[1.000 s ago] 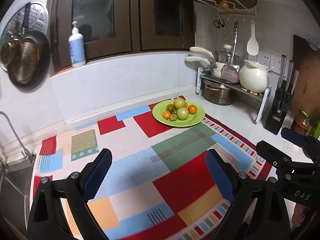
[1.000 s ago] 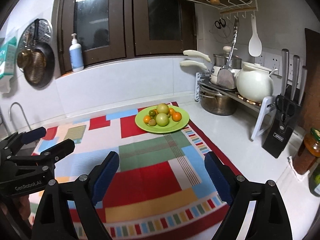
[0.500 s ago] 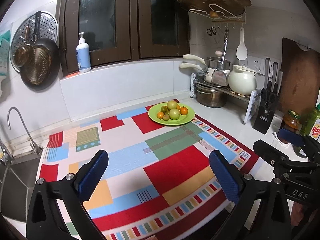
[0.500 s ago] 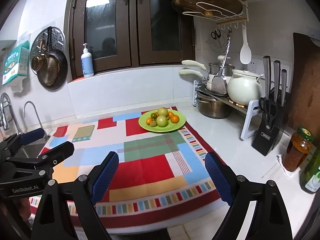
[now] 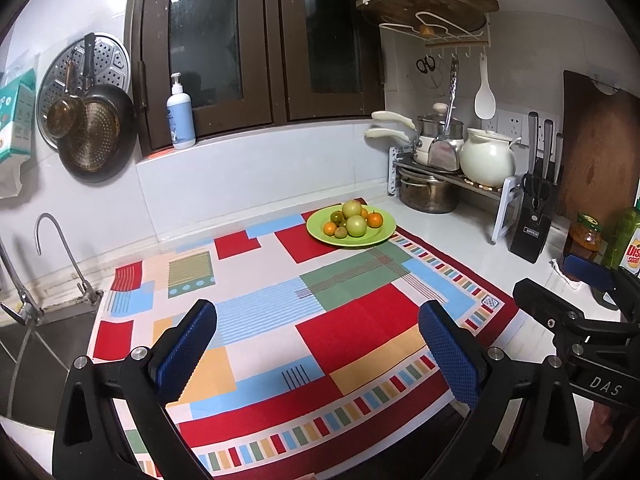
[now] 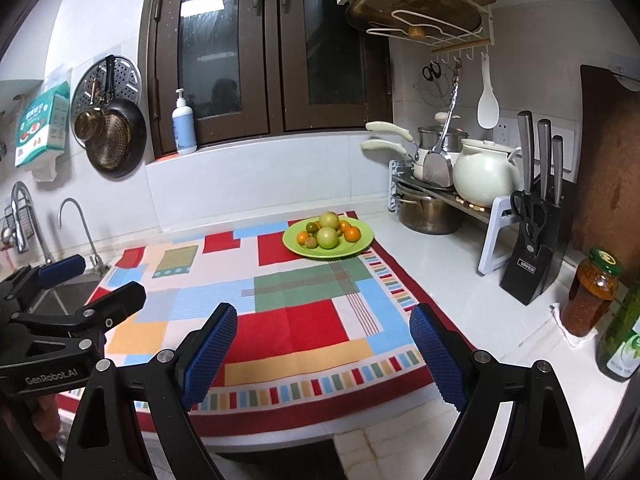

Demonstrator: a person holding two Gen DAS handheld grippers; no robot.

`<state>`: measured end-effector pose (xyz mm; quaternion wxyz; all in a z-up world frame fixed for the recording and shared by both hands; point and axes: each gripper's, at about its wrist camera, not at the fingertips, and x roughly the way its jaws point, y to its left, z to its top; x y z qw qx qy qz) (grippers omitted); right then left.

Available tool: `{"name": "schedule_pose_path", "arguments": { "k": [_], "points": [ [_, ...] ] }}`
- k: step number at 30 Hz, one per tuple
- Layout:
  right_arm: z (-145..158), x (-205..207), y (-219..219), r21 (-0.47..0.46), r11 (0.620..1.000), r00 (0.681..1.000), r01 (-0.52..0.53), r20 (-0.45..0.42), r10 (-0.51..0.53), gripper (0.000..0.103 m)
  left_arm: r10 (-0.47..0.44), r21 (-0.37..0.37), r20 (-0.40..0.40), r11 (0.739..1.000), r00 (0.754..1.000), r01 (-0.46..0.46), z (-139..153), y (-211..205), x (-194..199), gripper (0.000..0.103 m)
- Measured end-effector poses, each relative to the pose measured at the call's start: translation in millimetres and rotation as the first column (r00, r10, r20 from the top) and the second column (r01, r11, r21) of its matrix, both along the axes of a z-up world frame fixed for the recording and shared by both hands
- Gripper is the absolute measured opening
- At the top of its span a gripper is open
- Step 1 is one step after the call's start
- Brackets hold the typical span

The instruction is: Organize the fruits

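A green plate (image 5: 382, 236) (image 6: 360, 246) stands at the far right corner of a patchwork cloth (image 5: 360, 320) (image 6: 312, 324). On it lie several fruits: green apples (image 5: 356, 225) (image 6: 327, 237) and small oranges (image 5: 375, 220) (image 6: 352, 233). My left gripper (image 5: 318, 340) hangs open over the near half of the cloth, nothing between its blue pads. My right gripper (image 6: 323, 342) is open and empty too, above the cloth's near edge. Each gripper shows at the side of the other's view, the right gripper (image 5: 568, 300) and the left gripper (image 6: 80, 288).
A sink with a tap (image 5: 60, 248) lies left of the cloth. A rack with pots (image 5: 440, 184) and a white jar, a knife block (image 5: 534, 224), a sauce jar (image 6: 592, 292) and bottles stand along the right. Pans (image 5: 92, 128) hang on the wall.
Both grippers have drawn back from the plate toward the counter's front edge, so the fruit looks smaller and more of the counter shows. The left jaws stand a little wider.
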<state>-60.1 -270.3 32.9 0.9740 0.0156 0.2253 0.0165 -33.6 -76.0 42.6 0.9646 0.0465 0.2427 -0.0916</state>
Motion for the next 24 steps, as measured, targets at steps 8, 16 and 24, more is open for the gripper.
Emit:
{"name": "schedule_pose_path", "arguments": {
  "k": [8,16,24],
  "points": [
    [0.1,-2.3,-0.6,0.005,1.0,1.0,-0.002,0.003,0.002,0.089,0.004,0.0,0.013,1.0,1.0,-0.004,2.2,-0.6,-4.1,0.103],
    [1.9,-3.1,-2.0,0.006,1.0,1.0,-0.005,0.008,0.005,0.089,0.004,0.006,0.025,1.0,1.0,-0.004,3.7,-2.6,-4.8,0.103],
    [2.6,-0.1,-2.3,0.008,1.0,1.0,-0.003,0.008,0.003,0.089,-0.005,-0.003,0.047,1.0,0.999,0.005,5.4,-2.9,-5.7,0.103]
  ]
}}
